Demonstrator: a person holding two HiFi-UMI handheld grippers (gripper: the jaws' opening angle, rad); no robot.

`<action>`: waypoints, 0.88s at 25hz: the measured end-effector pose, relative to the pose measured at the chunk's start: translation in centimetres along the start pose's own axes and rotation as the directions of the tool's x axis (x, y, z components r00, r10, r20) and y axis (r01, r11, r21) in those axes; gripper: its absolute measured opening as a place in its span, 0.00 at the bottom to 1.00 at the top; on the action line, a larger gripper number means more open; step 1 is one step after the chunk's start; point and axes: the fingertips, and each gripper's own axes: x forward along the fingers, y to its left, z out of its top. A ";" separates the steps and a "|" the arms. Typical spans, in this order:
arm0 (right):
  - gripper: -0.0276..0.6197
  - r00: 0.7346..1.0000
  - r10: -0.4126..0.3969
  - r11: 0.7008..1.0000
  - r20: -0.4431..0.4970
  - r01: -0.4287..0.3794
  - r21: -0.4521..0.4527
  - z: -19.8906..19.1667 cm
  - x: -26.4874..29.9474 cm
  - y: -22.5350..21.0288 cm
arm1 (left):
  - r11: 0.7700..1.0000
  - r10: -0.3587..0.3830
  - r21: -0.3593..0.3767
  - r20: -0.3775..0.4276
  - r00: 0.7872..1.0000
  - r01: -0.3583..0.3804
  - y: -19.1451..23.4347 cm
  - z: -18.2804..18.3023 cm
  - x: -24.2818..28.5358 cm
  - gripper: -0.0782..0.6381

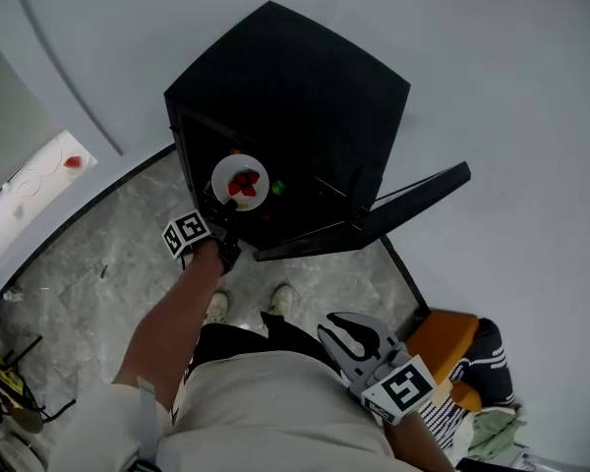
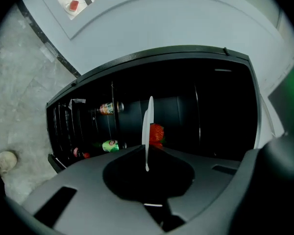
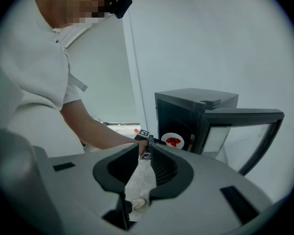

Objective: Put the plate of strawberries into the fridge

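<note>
A white plate with red strawberries hangs at the mouth of the open black fridge. My left gripper is shut on its near rim. In the left gripper view the plate shows edge-on between the jaws of the left gripper, with a strawberry on its right side and the dark fridge interior behind it. My right gripper hangs low by my waist, jaws together and empty. The right gripper view shows its tips and, beyond them, the plate at the fridge.
The fridge door stands swung open to the right. Inside are a bottle and a green can on the left shelves. An orange seat with striped cloth sits at lower right. A white counter lies at far left.
</note>
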 end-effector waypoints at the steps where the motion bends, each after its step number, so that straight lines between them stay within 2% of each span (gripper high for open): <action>1: 0.18 1.000 -0.001 1.000 -0.009 0.001 0.004 -0.2 -0.2 -0.7 | 1.000 0.008 -0.001 0.012 1.000 -0.008 0.3 0.4 0.8 0.14; 8: 0.18 1.000 -0.010 1.000 -0.029 0.011 0.019 -1.0 -1.2 -4.0 | 0.998 0.069 0.000 0.062 0.996 -0.069 2.3 1.8 4.9 0.14; 15: 0.18 0.997 -0.037 0.998 -0.062 0.040 0.049 -1.7 -1.0 -5.7 | 0.988 0.150 0.015 0.070 0.986 -0.152 3.4 2.5 6.7 0.14; 19: 0.18 0.998 -0.026 0.998 -0.052 0.029 0.051 -1.1 -0.2 -5.6 | 0.962 0.247 0.106 0.071 0.966 -0.253 4.0 2.6 6.8 0.16; 22: 0.18 0.999 -0.019 0.998 -0.037 0.021 0.053 -0.4 0.6 -5.4 | 0.921 0.325 0.202 0.076 0.943 -0.334 3.9 2.8 6.9 0.18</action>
